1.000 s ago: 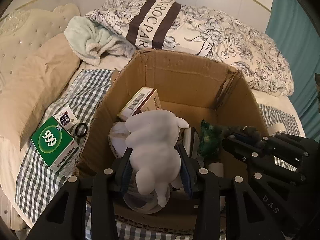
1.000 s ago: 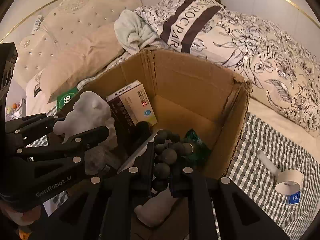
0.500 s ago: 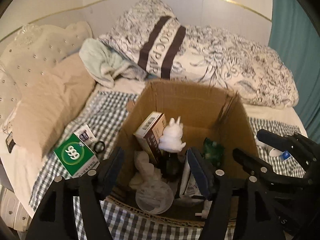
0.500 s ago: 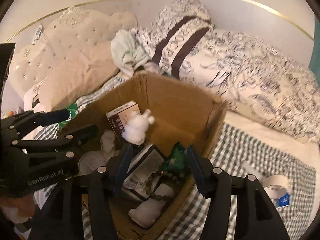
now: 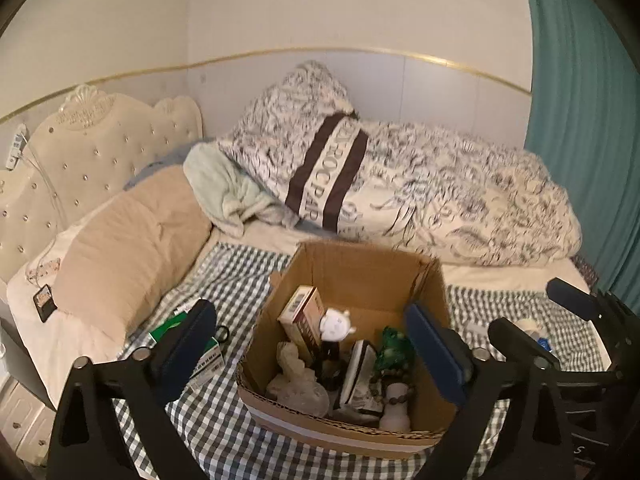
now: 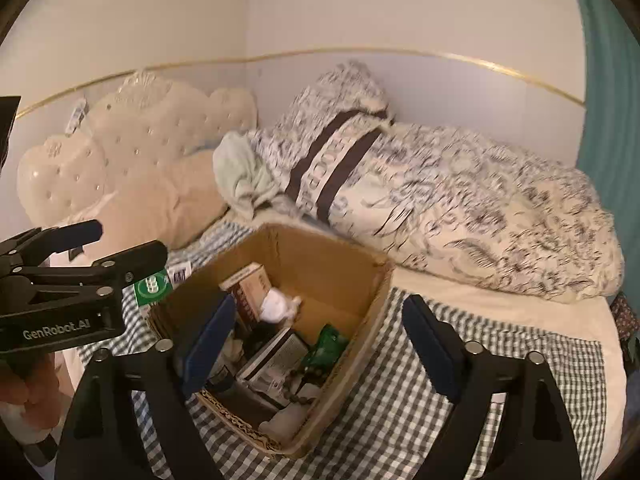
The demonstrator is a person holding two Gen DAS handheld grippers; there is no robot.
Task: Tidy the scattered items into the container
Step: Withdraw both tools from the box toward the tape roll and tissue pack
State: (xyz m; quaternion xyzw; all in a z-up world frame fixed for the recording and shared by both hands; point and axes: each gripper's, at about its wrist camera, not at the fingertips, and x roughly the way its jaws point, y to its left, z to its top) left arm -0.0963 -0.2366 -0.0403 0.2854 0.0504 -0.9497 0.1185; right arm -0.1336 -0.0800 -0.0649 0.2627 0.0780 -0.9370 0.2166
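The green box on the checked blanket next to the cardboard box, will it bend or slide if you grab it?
The green box looks like thin printed card, so it is probably light and dents if squeezed hard. It lies flat on the checked blanket, so it should not roll. Its glossy face may slip a little.

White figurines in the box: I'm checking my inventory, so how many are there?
3: a rabbit figurine beside the carton, a cream figurine by the left wall, a beaded figurine at the near wall; more may be buried.
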